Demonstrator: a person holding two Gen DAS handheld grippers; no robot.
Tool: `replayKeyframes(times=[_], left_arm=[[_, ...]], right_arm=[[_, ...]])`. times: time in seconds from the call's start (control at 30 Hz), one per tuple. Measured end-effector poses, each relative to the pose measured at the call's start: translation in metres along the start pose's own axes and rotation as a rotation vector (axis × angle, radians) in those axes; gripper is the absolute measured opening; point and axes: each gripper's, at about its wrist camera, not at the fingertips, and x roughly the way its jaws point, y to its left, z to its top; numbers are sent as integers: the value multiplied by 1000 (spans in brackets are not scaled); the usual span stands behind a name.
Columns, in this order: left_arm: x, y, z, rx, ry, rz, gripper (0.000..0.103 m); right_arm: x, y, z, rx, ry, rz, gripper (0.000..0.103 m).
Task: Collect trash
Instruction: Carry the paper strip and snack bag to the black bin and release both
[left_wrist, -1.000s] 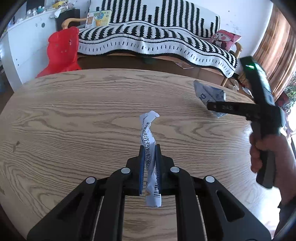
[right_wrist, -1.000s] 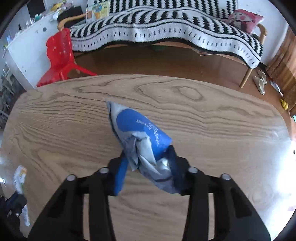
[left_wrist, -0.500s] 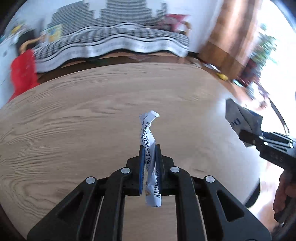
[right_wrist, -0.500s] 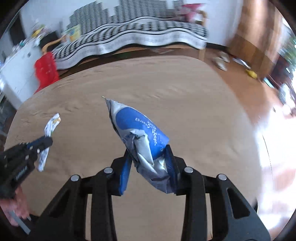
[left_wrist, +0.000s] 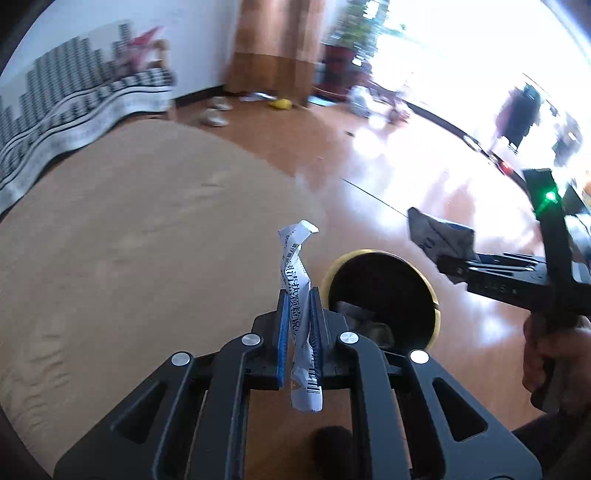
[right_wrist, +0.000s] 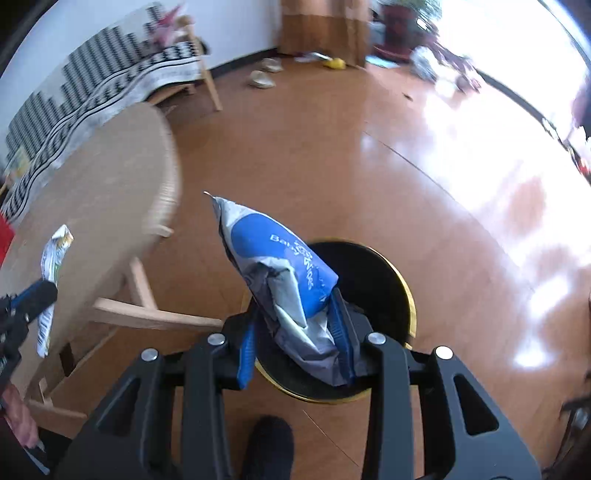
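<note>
- Pinched between the closed jaws of the left gripper, a twisted white wrapper is held upright in the left view, above the table edge, beside a black bin on the floor.
- In the right view, a blue-and-grey wipes pack is clamped by the right gripper, directly over the bin.
</note>
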Motion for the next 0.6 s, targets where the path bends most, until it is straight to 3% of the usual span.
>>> replayKeyframes(times=[0.23,0.6], left_arm=[[42,-53,-7,104,46,-73,10],[64,-57,-1,106,69,-73,10]], right_arm=[[29,-54,-29,62,118,3,36],[48,-55,-6,94,155,24,36]])
